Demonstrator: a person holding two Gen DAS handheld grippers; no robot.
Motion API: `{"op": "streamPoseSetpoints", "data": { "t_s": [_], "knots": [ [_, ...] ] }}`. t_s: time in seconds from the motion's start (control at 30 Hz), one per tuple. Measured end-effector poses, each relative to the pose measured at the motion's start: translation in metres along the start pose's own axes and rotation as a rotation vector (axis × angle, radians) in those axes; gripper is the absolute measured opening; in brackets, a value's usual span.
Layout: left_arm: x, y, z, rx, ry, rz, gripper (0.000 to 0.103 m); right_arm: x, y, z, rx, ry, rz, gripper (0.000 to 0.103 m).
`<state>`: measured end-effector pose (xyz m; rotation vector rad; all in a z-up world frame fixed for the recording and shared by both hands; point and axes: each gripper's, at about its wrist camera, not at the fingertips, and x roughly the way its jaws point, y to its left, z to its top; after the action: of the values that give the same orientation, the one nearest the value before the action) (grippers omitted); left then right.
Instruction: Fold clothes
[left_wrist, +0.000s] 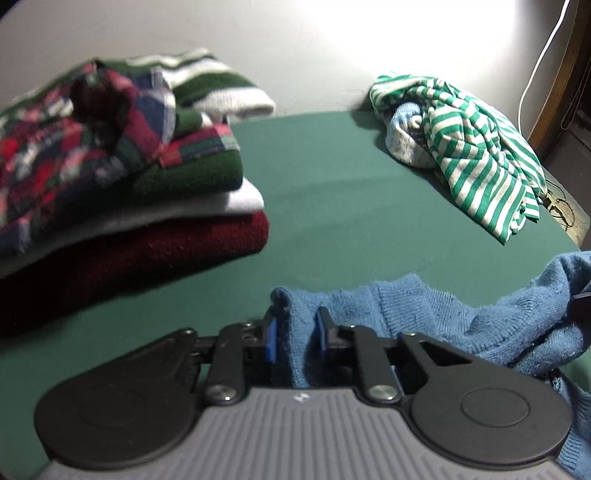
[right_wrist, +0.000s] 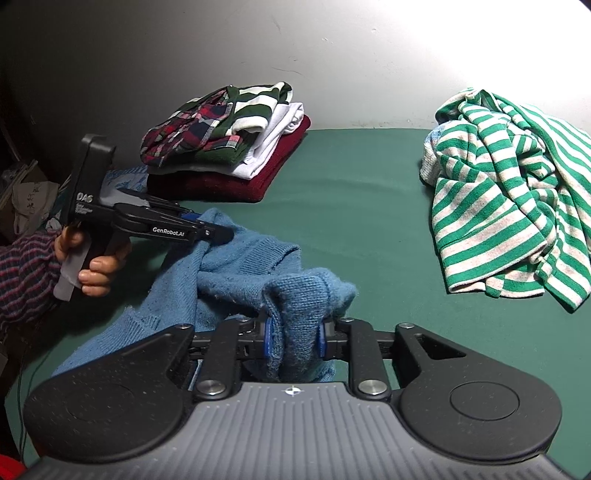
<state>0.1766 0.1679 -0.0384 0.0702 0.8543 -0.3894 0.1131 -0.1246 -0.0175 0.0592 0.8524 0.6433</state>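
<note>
The blue knit sweater (right_wrist: 236, 258) lies bunched on the green surface (right_wrist: 351, 206), soft, limp and likely stretchy (it will sag between grips). The left tool (left_wrist: 295, 328) and the right tool (right_wrist: 295, 332) each pinch a fold of it; shoulder seams or hem corners look best.
</note>
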Motion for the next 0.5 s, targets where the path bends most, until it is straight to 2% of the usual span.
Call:
{"op": "streamPoseSetpoints", "data": {
  "t_s": [0.2,0.5],
  "knots": [
    [-0.025,-0.007,-0.002,-0.006,-0.074,0.061,0.012,0.011,-0.009,0.011,0.050,0.039,0.023,0.039],
    [-0.068,-0.004,-0.011,-0.089,-0.173,0.107,0.012,0.031,-0.027,0.034,0.155,0.040,0.022,0.044]
  ]
}}
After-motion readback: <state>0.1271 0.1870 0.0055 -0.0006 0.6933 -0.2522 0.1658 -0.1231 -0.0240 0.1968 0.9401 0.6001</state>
